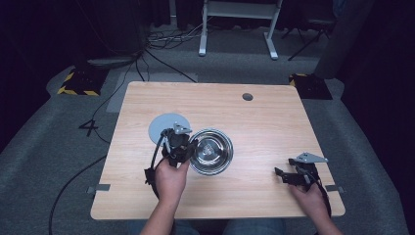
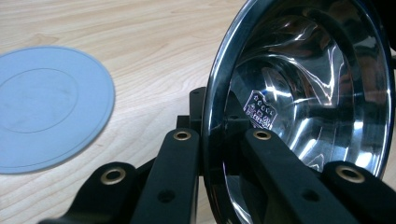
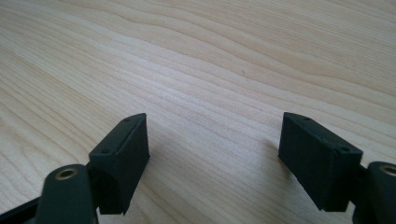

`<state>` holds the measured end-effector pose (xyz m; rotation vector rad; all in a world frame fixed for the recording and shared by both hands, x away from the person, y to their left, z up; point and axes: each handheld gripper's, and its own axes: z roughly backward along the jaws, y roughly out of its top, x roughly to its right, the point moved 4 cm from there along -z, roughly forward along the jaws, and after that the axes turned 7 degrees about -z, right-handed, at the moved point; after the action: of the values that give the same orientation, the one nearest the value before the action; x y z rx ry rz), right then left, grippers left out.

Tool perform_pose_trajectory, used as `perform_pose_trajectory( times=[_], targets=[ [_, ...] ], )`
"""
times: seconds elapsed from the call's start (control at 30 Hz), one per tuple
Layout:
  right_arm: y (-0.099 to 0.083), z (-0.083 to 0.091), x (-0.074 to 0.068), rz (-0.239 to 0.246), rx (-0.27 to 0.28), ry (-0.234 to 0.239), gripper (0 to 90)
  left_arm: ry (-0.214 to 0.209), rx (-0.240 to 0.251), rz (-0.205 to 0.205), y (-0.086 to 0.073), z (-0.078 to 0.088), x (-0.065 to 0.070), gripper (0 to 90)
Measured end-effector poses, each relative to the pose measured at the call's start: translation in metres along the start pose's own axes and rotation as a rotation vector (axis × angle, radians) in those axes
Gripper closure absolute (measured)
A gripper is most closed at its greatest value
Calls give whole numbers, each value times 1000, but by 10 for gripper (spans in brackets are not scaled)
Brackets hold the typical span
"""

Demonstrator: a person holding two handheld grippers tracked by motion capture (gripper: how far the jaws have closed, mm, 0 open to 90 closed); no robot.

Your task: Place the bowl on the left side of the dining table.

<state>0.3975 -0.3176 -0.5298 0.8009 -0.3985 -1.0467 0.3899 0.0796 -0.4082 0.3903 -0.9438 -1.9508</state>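
The steel bowl [image 1: 211, 151] sits near the middle of the table [image 1: 274, 122], a little left of centre and towards the near half. In the high view its shiny inside faces up. In the left tool view [image 2: 299, 93] its rim runs between the two black jaws, one jaw outside the wall and one inside, so the left tool [image 1: 178, 147] is closed on the bowl's left rim. The jaws stand only as far apart as the thin wall lets them. A hand [image 1: 170, 177] holds this tool from the near side.

Just beyond the tool, to the far left of the bowl, a flat round grey mat [image 1: 164, 126] lies on the wood. The tool's top overlaps its near right edge in the high view; in the left tool view the mat [image 2: 42, 107] lies apart from the bowl with a strip of bare wood between them.

To the right of the bowl the table is bare wood as far as the right tool [image 1: 293, 175], which is well apart from it near the right near corner. The far half of the table is open too, apart from a small dark round hole [image 1: 247, 96] near the far edge. The strip between the bowl and the near edge is narrow, and the left forearm crosses it.

The right tool rests low at the table, held by the other hand [image 1: 309, 196]. In the right tool view [image 3: 215, 158] its jaws stand wide apart with only wood grain between them; it holds nothing.
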Motion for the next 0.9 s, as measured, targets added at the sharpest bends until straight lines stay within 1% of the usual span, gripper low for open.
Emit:
perform_pose_trajectory(
  times=[0.07,0.1,0.17,0.2,0.23,0.3,0.37,0.4,0.53,0.57,0.63,0.7,0.73,0.8,0.83,0.9],
  targets=[
    [0,0,0,0,0,0,247,1,17,22,0,-1,-3,869],
    [0,0,0,0,0,0,247,9,16,21,0,0,-4,869],
    [0,0,0,-1,0,0,247,13,15,18,0,0,-6,869],
    [0,0,0,-1,0,0,246,21,23,27,1,0,-10,869],
    [0,0,0,-1,0,0,246,29,31,27,2,0,-12,869],
    [0,0,0,-1,0,0,244,37,34,34,3,2,-17,868],
    [0,0,0,-1,0,-1,244,42,47,45,4,2,-23,868],
    [0,0,0,-2,-2,1,244,37,46,53,5,3,-25,868],
    [0,0,0,-5,-1,-1,244,45,52,71,10,5,-37,868],
    [0,0,0,-5,-1,-1,244,45,52,71,10,5,-37,868],
    [0,1,0,-5,-1,-1,244,59,52,74,13,6,-45,868],
    [0,0,0,-6,-1,-1,243,60,56,76,14,6,-47,867],
    [0,0,0,-6,-1,-1,243,50,58,93,17,7,-53,868],
    [0,0,0,-7,-2,-2,243,44,58,105,20,7,-59,868],
    [0,0,0,-7,-2,-2,243,47,62,116,21,6,-61,868],
    [0,0,0,-7,-2,-2,243,45,56,121,23,6,-64,868]
  ],
)
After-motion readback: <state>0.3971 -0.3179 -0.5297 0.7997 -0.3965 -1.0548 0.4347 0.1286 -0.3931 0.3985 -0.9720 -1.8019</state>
